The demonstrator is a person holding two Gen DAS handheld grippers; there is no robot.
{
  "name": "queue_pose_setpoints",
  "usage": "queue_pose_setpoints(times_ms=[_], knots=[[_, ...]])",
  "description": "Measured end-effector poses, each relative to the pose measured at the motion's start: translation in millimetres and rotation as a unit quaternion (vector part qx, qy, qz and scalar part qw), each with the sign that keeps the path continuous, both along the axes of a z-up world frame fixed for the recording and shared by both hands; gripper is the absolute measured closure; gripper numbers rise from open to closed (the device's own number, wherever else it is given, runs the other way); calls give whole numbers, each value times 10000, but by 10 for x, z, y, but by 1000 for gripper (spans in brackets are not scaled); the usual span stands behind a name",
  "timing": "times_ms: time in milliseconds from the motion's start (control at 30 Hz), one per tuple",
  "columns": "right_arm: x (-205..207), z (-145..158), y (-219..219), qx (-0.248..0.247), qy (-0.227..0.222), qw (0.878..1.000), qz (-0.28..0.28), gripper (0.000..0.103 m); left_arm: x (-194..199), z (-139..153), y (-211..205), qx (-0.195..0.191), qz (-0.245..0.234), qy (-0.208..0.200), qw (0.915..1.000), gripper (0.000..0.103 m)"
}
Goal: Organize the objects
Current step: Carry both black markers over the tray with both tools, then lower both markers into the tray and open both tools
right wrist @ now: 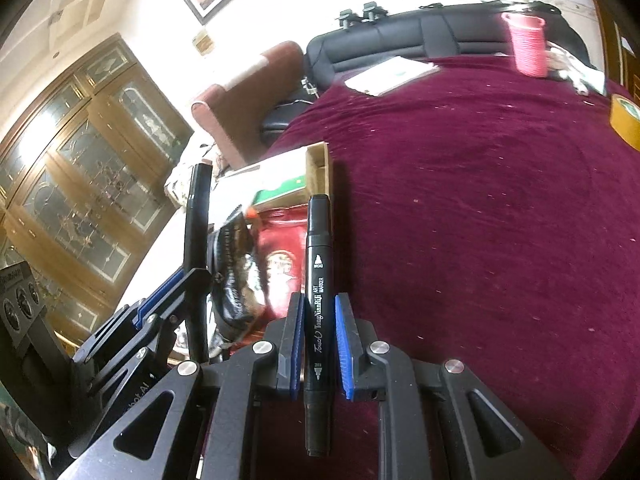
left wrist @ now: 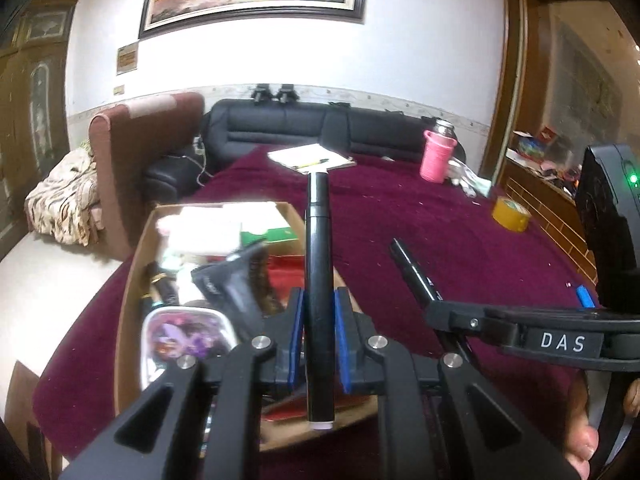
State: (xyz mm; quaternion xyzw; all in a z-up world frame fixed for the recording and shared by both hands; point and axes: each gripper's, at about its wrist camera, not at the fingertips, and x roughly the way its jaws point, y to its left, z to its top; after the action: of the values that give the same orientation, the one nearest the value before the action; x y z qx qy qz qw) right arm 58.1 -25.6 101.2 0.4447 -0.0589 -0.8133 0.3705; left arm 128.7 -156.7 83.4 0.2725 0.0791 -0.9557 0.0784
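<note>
Cardboard box (left wrist: 132, 280) below-left of left gripper (left wrist: 319, 360), already crowded.
Left gripper clamps black marker (left wrist: 318, 280) mid-barrel; right gripper (right wrist: 319, 360) clamps art marker (right wrist: 318, 300) likewise.
Both light, rigid, smooth plastic; likely slippery, mid-barrel hold best.

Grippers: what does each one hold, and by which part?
Left gripper clamps a black marker mid-barrel; right gripper clamps another black marker mid-barrel.

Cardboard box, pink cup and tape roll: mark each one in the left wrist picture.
cardboard box (left wrist: 134, 280), left wrist view, on its left wall.
pink cup (left wrist: 437, 158), left wrist view, on its ribbed side.
tape roll (left wrist: 511, 214), left wrist view, on its yellow outer band.
</note>
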Motion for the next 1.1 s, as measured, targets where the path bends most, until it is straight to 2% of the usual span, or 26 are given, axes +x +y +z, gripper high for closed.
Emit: queue_pose_setpoints(times_ms=[300,433,600,1100], knots=[[-88,-63,-397,29,-228,9994,271,86,73,-96,-658,574,547,-202,9966,88],[-143,-112,-545,50,-326,9987,391,86,70,-181,-837,683,733,-322,9944,88],[-222,-172,-718,148,-267,9986,440,86,1,-255,-904,663,784,-493,9935,88],[-372,-354,-1012,329,-337,9976,507,86,-145,-282,-795,351,740,-548,9951,88]])
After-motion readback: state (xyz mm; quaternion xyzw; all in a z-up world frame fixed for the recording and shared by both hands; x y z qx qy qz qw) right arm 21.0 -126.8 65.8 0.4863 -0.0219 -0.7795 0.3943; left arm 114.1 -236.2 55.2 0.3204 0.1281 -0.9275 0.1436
